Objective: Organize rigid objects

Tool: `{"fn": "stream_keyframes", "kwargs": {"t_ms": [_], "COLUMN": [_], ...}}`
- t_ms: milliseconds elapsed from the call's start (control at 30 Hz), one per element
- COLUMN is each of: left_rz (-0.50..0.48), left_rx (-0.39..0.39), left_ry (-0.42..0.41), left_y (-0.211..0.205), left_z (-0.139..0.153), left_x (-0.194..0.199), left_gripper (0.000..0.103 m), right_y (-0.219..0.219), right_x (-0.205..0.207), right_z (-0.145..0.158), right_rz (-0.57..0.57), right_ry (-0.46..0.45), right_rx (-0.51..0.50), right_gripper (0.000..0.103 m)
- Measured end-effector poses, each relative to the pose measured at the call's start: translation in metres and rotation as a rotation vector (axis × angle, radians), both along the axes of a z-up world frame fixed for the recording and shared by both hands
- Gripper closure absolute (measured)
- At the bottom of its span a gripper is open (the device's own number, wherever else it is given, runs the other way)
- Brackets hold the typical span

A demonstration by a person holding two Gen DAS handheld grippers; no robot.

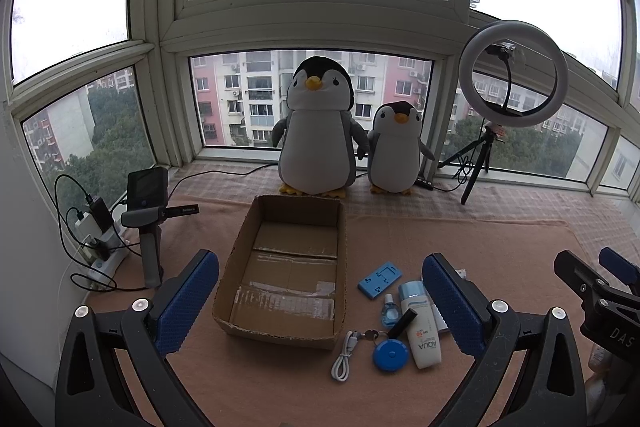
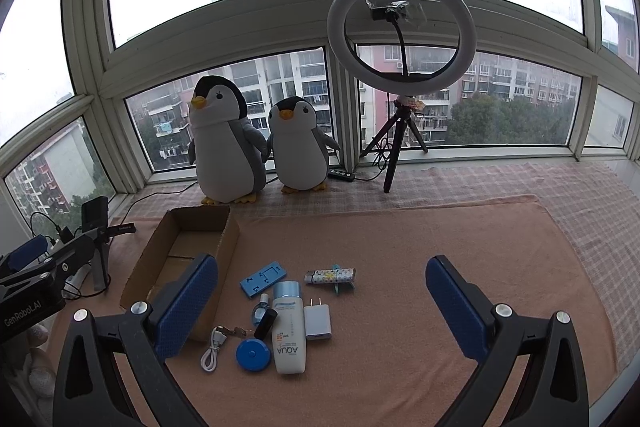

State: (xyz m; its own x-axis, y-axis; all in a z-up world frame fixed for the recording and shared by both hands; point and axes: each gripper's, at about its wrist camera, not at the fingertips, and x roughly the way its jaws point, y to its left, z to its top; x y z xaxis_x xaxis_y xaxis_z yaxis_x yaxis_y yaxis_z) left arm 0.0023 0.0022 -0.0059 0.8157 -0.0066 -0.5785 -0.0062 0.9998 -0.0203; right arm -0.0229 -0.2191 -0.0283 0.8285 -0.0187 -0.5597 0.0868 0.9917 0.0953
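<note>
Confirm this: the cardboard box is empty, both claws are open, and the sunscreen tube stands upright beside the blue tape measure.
Not quite. The sunscreen tube lies flat on the mat, as the right wrist view shows. The rest holds: box empty, both claws open, tape measure beside it.

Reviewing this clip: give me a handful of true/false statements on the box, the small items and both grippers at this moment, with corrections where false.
1. The cardboard box already holds several items. False: it is empty.
2. The sunscreen tube lies flat on the mat, beside the white charger plug. True.
3. The left gripper is shut on the blue round tape measure. False: it is open and holds nothing; the tape measure lies on the mat.
4. The right gripper is open and holds nothing. True.
5. Two penguin toys stand behind the box by the window. True.
6. The white cable is inside the box. False: it lies on the mat outside it.
</note>
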Motion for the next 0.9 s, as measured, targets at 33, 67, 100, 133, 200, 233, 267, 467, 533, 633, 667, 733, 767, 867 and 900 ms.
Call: {"fn": "stream_keyframes", "kwargs": {"t_ms": [33, 67, 100, 133, 200, 233, 267, 467, 533, 633, 667, 733, 767, 867, 900], "left_rz": [-0.001, -0.001, 0.000, -0.001, 0.000, 0.000, 0.000, -0.001, -0.001, 0.003, 0.006, 0.012, 0.019, 0.036, 0.046], "left_rx": [-0.001, 0.000, 0.000, -0.001, 0.000, 0.000, -0.001, 0.000, 0.002, 0.007, 0.009, 0.012, 0.017, 0.025, 0.028], "left_ry": [0.000, 0.000, 0.000, 0.000, 0.000, 0.000, 0.001, 0.007, 0.010, 0.019, 0.025, 0.040, 0.046, 0.068, 0.081], "left_y": [0.000, -0.001, 0.000, 0.000, 0.000, 0.000, 0.000, -0.001, 0.000, 0.004, 0.006, 0.012, 0.015, 0.027, 0.034], "left_z": [0.000, 0.000, 0.000, 0.000, 0.000, 0.000, 0.000, -0.002, -0.004, -0.009, -0.010, -0.015, -0.018, -0.026, -0.030], "left_x": [0.000, 0.000, 0.000, 0.000, 0.000, 0.000, 0.000, 0.002, 0.003, 0.005, 0.006, 0.009, 0.011, 0.016, 0.020], "left_gripper": [0.000, 0.000, 0.000, 0.000, 0.000, 0.000, 0.000, 0.000, 0.000, 0.000, 0.000, 0.000, 0.000, 0.000, 0.000], "right_y": [0.000, 0.000, 0.000, 0.000, 0.000, 0.000, 0.000, 0.000, 0.000, -0.002, -0.004, -0.006, -0.007, -0.013, -0.014], "right_x": [0.000, 0.000, 0.000, 0.000, 0.000, 0.000, 0.001, 0.001, 0.001, 0.002, 0.004, 0.005, 0.008, 0.010, 0.011], "right_z": [0.000, 0.001, 0.000, 0.000, 0.000, 0.001, 0.000, -0.003, -0.004, -0.006, -0.007, -0.010, -0.012, -0.018, -0.020], "right_rz": [0.000, 0.001, 0.000, -0.001, 0.001, 0.001, 0.000, 0.000, -0.001, -0.005, -0.007, -0.014, -0.018, -0.025, -0.028], "right_ry": [-0.001, -0.001, -0.001, -0.001, 0.001, 0.001, 0.002, 0.007, 0.008, 0.016, 0.021, 0.030, 0.037, 0.052, 0.057], "right_rx": [0.001, 0.002, 0.001, 0.001, 0.002, 0.002, 0.002, 0.002, 0.001, 0.002, 0.004, 0.004, 0.004, 0.009, 0.010], "right_gripper": [0.001, 0.001, 0.001, 0.001, 0.001, 0.001, 0.001, 0.001, 0.001, 0.001, 0.001, 0.001, 0.001, 0.001, 0.001]}}
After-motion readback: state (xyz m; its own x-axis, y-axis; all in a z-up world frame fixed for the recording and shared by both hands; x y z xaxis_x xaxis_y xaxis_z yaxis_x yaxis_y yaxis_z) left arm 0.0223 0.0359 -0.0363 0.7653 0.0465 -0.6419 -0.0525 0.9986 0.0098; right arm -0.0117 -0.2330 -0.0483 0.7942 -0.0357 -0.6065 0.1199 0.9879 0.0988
